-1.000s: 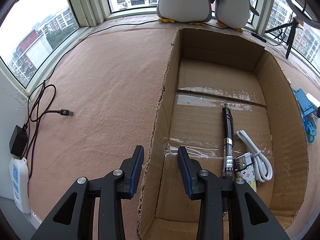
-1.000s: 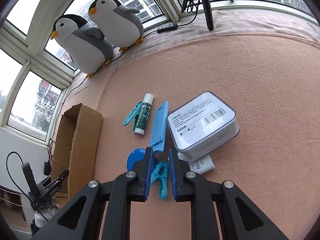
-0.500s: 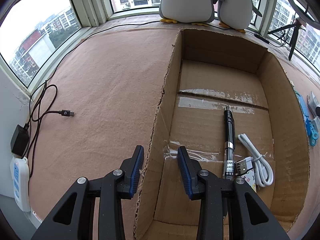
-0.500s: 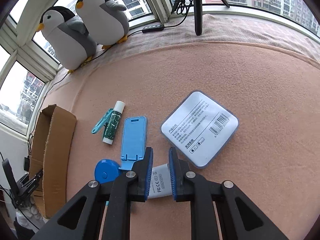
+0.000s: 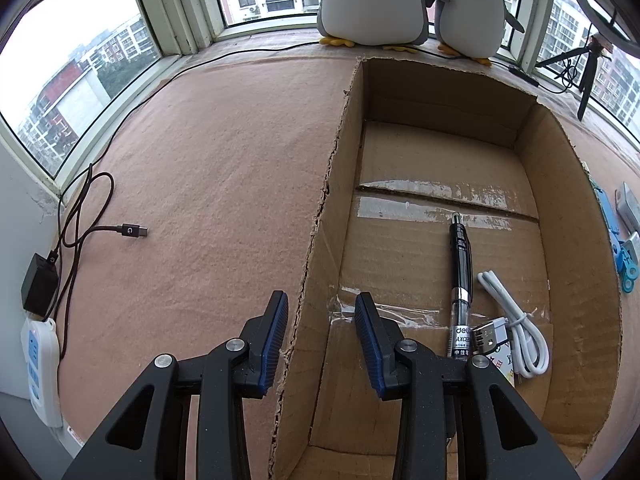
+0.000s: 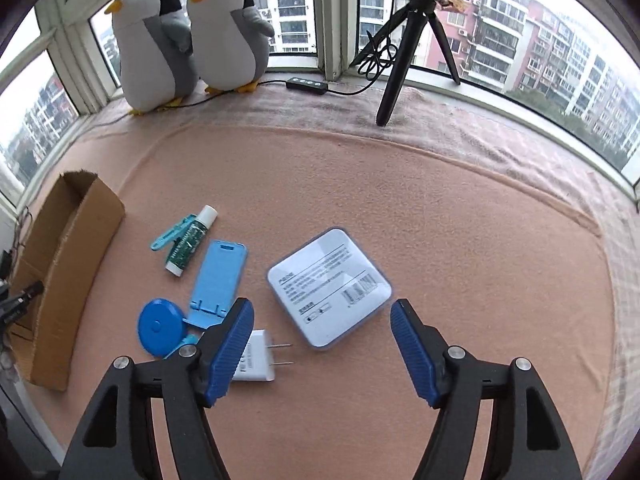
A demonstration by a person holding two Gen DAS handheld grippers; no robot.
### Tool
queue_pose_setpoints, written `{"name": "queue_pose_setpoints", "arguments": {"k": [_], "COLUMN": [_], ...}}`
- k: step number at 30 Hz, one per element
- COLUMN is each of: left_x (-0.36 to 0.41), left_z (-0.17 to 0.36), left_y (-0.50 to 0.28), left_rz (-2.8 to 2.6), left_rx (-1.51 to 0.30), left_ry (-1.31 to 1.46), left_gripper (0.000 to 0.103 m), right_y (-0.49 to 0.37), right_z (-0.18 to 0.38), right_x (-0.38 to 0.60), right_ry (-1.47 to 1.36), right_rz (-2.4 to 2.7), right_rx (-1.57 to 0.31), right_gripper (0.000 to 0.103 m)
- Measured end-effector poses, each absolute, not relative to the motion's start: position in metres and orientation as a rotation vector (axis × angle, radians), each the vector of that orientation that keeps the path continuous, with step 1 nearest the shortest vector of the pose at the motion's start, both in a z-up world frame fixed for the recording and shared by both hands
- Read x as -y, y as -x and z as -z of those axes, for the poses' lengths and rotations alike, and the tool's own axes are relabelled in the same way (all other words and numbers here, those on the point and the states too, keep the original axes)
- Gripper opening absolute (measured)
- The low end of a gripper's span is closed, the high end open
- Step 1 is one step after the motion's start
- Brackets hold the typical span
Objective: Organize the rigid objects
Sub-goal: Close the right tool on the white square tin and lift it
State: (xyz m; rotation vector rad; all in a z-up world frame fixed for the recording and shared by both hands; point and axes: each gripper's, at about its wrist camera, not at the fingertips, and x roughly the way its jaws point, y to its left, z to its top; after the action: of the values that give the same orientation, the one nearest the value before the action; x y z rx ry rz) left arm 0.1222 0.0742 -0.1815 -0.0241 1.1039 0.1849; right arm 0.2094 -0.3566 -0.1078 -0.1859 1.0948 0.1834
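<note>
Right gripper (image 6: 322, 350) has just been opening its jaws and now stands spread wide above the pink cloth with nothing between the pads; the left gripper (image 5: 320, 338) straddles the near wall of the cardboard box (image 5: 568, 216), its jaws at their narrowest with the wall between them, steadying it. That box, the largest thing here, already holds a black pen (image 5: 460, 276) and a coiled white cable (image 5: 516, 332). Outside it, on the cloth, the flat square case (image 6: 330, 286) lies just ahead of the right gripper, label side up. Left of the case sit the blue phone stand (image 6: 218, 280), the round blue tape measure (image 6: 160, 326), the white plug adapter (image 6: 256, 360) partly under the left jaw, a small green tube (image 6: 190, 242) and a teal clip (image 6: 170, 232). Judging by the wide spread, the step in hand is reaching for the square case. The next move likely calls for lowering the jaws on either side of it, closing across its edges, then carrying it left into the box.
</note>
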Motion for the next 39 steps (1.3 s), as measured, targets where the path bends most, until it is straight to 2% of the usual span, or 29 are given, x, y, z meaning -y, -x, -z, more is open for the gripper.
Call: {"name": "queue_pose_setpoints", "arguments": {"k": [16, 18, 23, 34, 39], "left_x": [-0.077, -0.077, -0.076, -0.076, -0.076], "left_z": [0.184, 0.184, 0.185, 0.185, 0.185], "left_y": [-0.128, -0.128, -0.127, -0.127, -0.127], "left_rz": [-0.205, -0.206, -0.209, -0.214, -0.214], "left_rx": [-1.104, -1.103, -1.104, -1.103, -1.103], "left_ry": [0.021, 0.020, 0.020, 0.018, 0.018], "left_gripper": [0.038, 0.038, 0.038, 0.039, 0.039], "right_y": [-0.241, -0.243, -0.248, -0.255, -0.251], "right_z": [0.141, 0.145, 0.156, 0.162, 0.160], "right_x": [0.332, 0.332, 0.329, 0.332, 0.337], "right_ry": [0.441, 0.458, 0.489, 0.448, 0.394], "right_rz": [-0.297, -0.297, -0.311, -0.318, -0.274], "right_rx": [-1.200, -1.203, -1.223, -1.272, -1.287], "right_gripper": [0.068, 0.074, 0.076, 0.078, 0.075]}}
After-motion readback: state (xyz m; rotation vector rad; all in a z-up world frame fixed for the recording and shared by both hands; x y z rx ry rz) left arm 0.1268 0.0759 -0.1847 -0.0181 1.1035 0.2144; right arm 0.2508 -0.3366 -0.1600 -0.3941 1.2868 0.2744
